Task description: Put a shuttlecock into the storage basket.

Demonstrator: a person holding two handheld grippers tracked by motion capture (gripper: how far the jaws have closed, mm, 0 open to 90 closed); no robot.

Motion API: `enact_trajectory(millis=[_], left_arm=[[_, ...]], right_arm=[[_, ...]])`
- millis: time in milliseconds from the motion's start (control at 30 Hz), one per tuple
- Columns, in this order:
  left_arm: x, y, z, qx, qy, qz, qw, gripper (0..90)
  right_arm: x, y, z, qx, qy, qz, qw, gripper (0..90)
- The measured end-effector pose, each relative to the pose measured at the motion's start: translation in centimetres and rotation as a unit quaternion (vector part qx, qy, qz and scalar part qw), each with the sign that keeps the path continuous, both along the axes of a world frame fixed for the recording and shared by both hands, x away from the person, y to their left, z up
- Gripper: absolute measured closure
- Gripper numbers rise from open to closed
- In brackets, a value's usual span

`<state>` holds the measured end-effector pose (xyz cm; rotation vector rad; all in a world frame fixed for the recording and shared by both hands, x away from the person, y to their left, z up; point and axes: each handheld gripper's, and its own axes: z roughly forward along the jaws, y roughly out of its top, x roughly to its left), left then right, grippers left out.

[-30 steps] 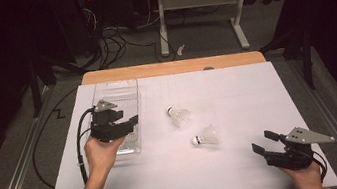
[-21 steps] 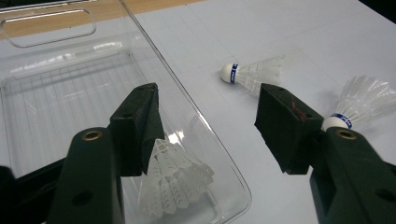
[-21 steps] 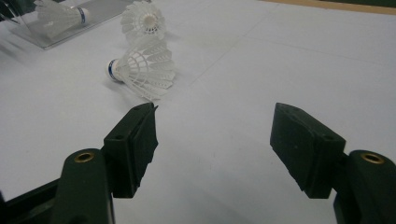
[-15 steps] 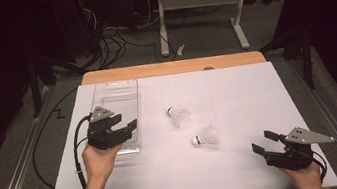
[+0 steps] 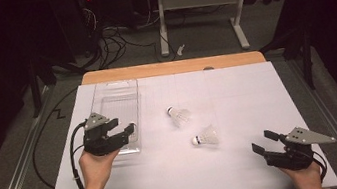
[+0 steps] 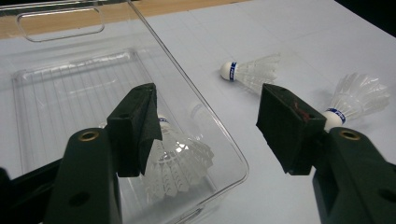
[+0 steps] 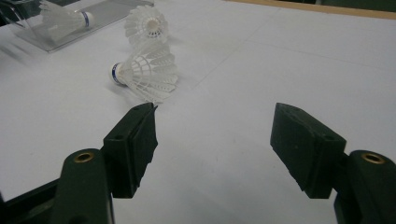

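Note:
A clear plastic tray [image 5: 110, 90] lies at the left of the white sheet, with one white shuttlecock [image 6: 175, 158] lying inside its near end. My left gripper [image 5: 124, 130] hovers over that end, open; its jaws have just been opening a little and nothing is between them. Two more shuttlecocks lie mid-sheet: the farther shuttlecock [image 5: 179, 116] and the nearer shuttlecock [image 5: 205, 136]. My right gripper [image 5: 260, 141] rests low at the front right, open and empty, pointing toward the nearer shuttlecock [image 7: 147, 72].
The white sheet [image 5: 236, 89] covers most of the wooden table [image 5: 172, 67]. Cables and a white stand [image 5: 200, 14] are on the floor beyond the far edge. Rails run along both sides of the table.
My left gripper has drawn back toward the near end of the tray and slightly left. The right gripper and both loose shuttlecocks have stayed put.

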<state>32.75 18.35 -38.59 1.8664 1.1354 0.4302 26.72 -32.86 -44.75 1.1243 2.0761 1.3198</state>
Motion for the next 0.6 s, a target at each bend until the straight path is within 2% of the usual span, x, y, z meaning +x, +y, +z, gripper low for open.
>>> enact_trajectory(millis=[600], left_arm=[[-1.4,0.4,-0.9,-0.004,-0.02,-0.003,0.9998,37.4]], right_arm=[[0.1,0.0,0.0,0.0,0.002,-0.003,1.0,31.8]])
